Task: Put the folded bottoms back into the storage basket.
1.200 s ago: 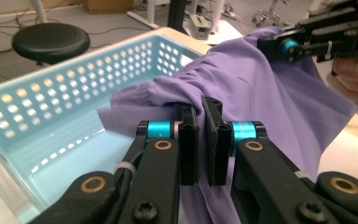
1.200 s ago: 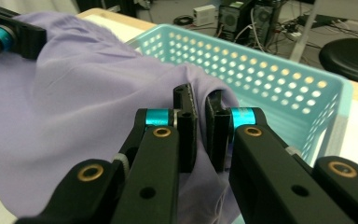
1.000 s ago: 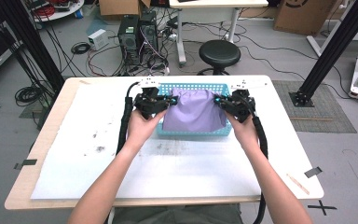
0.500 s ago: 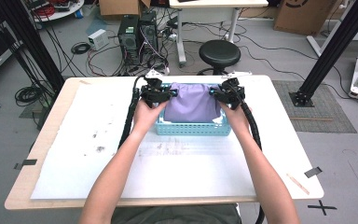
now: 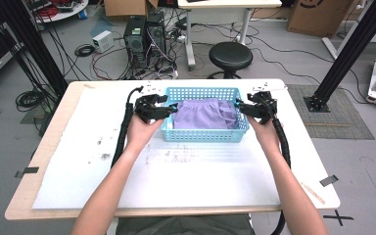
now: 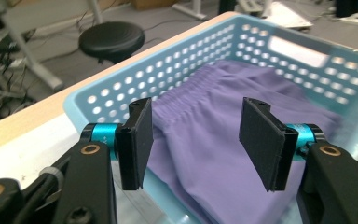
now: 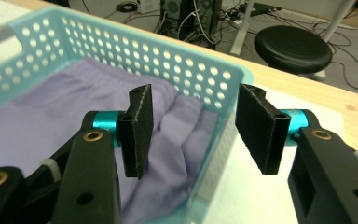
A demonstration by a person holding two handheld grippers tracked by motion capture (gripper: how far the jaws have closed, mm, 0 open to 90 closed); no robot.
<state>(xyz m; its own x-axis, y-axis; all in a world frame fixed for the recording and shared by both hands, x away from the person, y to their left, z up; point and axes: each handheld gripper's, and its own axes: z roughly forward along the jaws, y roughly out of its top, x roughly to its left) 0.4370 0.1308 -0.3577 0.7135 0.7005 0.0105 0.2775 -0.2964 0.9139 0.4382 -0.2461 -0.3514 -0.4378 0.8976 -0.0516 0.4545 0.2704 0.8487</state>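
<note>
Pads of the left gripper (image 6: 196, 140) stand well apart w/ nothing pinched; its jaws have just been opening, and the purple cloth (image 6: 214, 140) lies below and beyond them, not touching either pad. Same on the right gripper (image 7: 191, 135): jaws have just been opening, pads parted and empty, straddling the right end wall of the blue basket (image 7: 214, 154), one pad over the cloth (image 7: 74, 121) inside, the other outside over the white table cover (image 7: 242, 186). In the high view the left gripper (image 5: 157, 108) sits at the basket's left end and the right gripper (image 5: 251, 107) at its right end, w/ the cloth (image 5: 205, 113) bunched inside the basket (image 5: 203, 134) between them, elastic waistband toward the far side. Basket rests at the far middle of the table (image 5: 44, 161); a black stool (image 5: 230, 55) stands on the floor beyond. Risks, as judgement: cloth looks loosely heaped, so part near the left end may slump over the rim or spring up. Right gripper's pads are either side of the wall, so closing or pulling back carelessly could catch the rim and drag or tip the light basket. Lifting straight up first would likely avoid both.
</note>
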